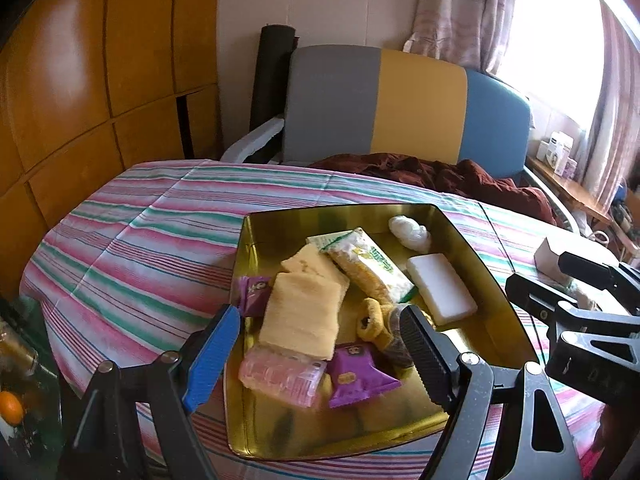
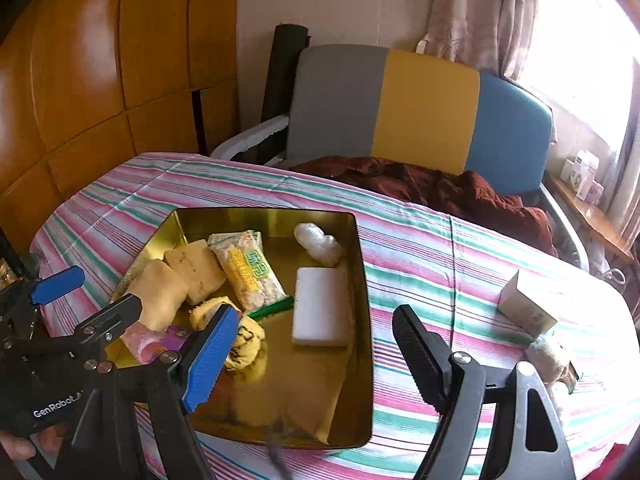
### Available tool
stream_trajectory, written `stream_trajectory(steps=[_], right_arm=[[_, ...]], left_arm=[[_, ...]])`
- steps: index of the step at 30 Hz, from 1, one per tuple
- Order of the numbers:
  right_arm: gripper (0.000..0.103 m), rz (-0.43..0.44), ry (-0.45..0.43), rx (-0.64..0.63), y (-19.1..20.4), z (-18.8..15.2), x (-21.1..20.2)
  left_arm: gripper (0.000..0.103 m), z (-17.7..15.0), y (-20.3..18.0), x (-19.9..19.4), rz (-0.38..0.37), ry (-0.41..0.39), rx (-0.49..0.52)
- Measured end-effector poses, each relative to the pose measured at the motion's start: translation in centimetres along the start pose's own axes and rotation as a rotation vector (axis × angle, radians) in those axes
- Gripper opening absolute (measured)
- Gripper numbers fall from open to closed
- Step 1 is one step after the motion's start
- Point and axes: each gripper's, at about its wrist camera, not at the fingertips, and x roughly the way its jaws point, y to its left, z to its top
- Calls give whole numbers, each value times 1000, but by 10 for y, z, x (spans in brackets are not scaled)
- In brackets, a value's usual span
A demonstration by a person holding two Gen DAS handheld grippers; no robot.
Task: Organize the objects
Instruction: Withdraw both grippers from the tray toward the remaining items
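A gold tin tray (image 1: 340,212) (image 2: 264,218) rests on the striped tablecloth. It holds a white block (image 1: 440,288) (image 2: 322,306), a corn snack bag (image 1: 370,266) (image 2: 250,274), yellow folded cloths (image 1: 304,316) (image 2: 194,270), purple packets (image 1: 358,376), a pink packet (image 1: 280,376) and a crumpled white wrapper (image 1: 410,232) (image 2: 318,242). My left gripper (image 1: 320,354) (image 2: 92,296) hovers open over the tray's near left part, nothing between its fingers. Open too, my right gripper (image 2: 316,356) (image 1: 560,280) straddles the tray's right wall without touching it. On the cloth to the right stands a small white box (image 2: 524,300) (image 1: 550,256).
A beige wrapped item (image 2: 550,356) lies near the table's right edge. Behind the table stands a grey, yellow and blue chair (image 1: 400,100) with a maroon cloth (image 1: 440,176) on its seat. Wooden cabinets (image 1: 80,80) fill the left; an orange (image 1: 10,406) sits low left.
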Motion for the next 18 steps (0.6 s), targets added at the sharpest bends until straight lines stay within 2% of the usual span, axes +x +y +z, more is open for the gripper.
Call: stream_trajectory(steps=[5, 10, 18], right_arm=[[81, -15, 24, 34, -18, -6, 6], [81, -44, 79, 118, -53, -16, 18], [81, -154, 169, 283, -145, -36, 23]], left_arm=[[83, 0, -12, 2, -17, 12, 31], [83, -1, -27, 6, -41, 28, 64], [83, -4, -55, 12, -92, 48, 130]])
